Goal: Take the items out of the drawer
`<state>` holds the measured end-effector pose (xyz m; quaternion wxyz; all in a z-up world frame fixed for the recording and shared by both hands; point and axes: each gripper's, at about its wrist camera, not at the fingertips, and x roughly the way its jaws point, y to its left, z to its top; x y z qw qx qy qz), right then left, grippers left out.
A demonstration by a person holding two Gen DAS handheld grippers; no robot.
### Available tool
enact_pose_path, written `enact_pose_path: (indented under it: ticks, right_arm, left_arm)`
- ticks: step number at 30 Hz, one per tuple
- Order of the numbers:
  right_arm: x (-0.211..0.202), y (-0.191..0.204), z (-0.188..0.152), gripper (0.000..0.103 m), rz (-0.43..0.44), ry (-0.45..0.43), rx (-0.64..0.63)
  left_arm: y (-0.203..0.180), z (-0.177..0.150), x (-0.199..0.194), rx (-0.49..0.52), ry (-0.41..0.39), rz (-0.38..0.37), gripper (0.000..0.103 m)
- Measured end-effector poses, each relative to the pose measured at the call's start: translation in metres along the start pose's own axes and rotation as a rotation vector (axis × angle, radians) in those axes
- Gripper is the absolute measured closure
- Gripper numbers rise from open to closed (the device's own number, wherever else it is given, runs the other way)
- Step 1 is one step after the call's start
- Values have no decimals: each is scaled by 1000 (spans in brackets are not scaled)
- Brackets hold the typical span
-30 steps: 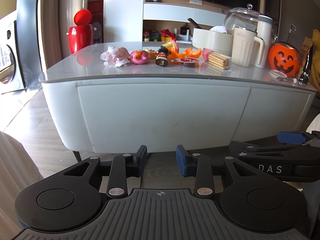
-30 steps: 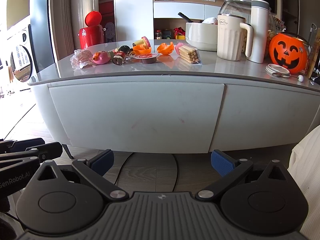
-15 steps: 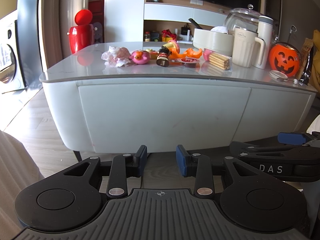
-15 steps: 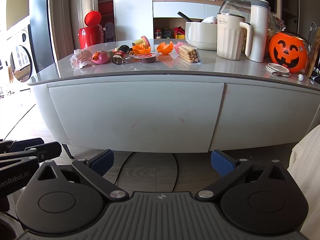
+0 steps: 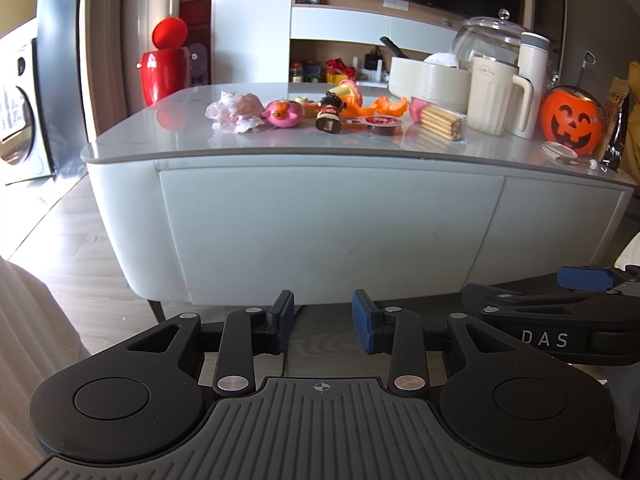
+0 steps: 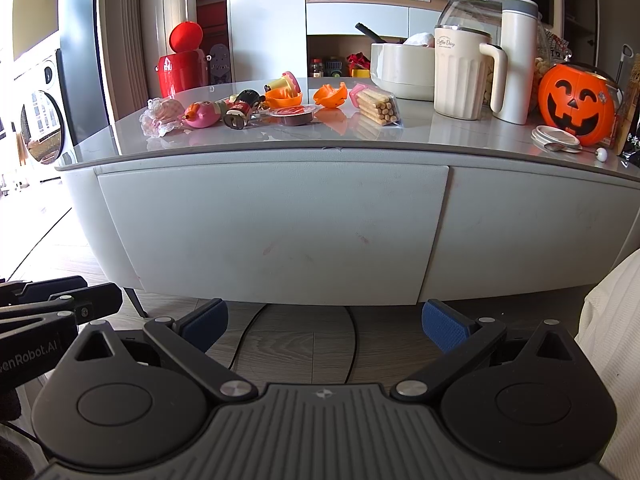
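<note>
While the pale grey flat-fronted drawer fills centre frame, closed flush in the rounded grey-topped table, both grippers hang low before it, touching nothing. Left gripper: blue pads a narrow gap apart, released, empty. Right gripper: jaws spread wide, empty. On the tabletop, upper centre: pink duck toy, wrapped biscuit-stick pack; far right, orange pumpkin bucket.

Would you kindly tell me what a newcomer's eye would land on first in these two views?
The orange pumpkin bucket grins at the tabletop's right end, and a red bin stands behind its far left corner. Between them lies a scatter of toys and snacks, above a closed drawer front.
</note>
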<state>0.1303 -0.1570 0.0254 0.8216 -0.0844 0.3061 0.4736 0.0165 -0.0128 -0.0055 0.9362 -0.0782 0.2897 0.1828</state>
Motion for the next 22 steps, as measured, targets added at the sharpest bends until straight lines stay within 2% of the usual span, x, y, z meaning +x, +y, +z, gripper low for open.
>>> enact_pose_path:
  ticks: [11,12,13,14,16,20,22]
  right_arm:
    - [0,0,0,0,0,0,1]
    - [0,0,0,0,0,-1,2]
    - [0,0,0,0,1,-1,4]
    - [0,-2,0,0,1,-3,12]
    - [-2,-6,1,0,1,-8,46]
    - [-7,-21,9,0,24,4,134]
    - [-14,-25,18,0,28,-15,133]
  left_arm:
    - [-1,1,1,0,3,-15,66]
    - [-1,1,1,-8,1,-26,69]
    - [0,1,0,-21,-2,-40,81]
    - [1,2,0,-40,-6,-60,87]
    - [2,4,1,-68,4,-81,89]
    - [5,17,15,-83,54,-73,89]
    - [9,30,25,-96,38,-22,89]
